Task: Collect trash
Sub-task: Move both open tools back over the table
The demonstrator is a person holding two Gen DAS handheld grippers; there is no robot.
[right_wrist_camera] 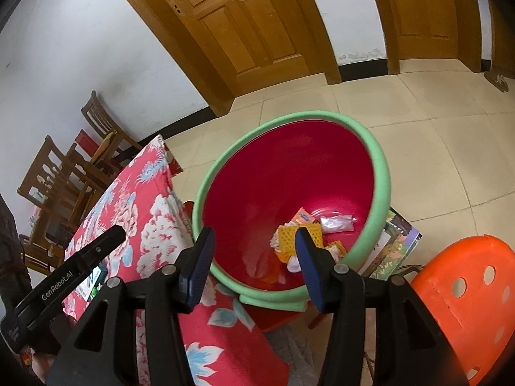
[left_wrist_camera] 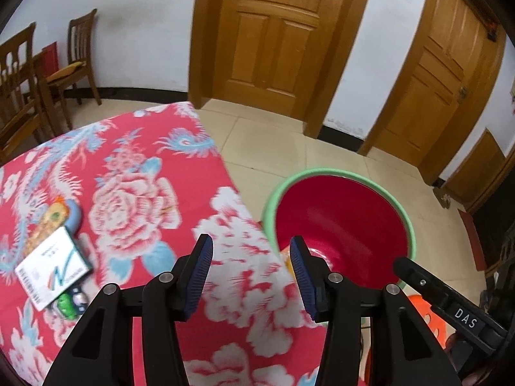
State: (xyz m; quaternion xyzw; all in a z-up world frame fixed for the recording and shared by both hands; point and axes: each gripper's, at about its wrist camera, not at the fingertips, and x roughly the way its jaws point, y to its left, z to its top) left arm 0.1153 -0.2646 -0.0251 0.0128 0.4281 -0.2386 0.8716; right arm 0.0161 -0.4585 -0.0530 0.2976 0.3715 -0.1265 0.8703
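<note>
Both my grippers hang released with nothing between their pads: the left gripper (left_wrist_camera: pixel 251 254) over the edge of the tabletop (left_wrist_camera: pixel 135 173), the right gripper (right_wrist_camera: pixel 254 244) above the basin (right_wrist_camera: pixel 379 173). The risk, as I judge it, lies in the remaining trash: the white box (left_wrist_camera: pixel 53 265) lies flat near the tabletop's far-left side with a small green item (left_wrist_camera: pixel 69 302) tucked beside it, so a shallow pinch could slide it off the cloth or drag the cloth along. In the basin, crumpled wrappers (right_wrist_camera: pixel 299 234) and a clear packet (right_wrist_camera: pixel 336 223) already lie on the red bottom.
</note>
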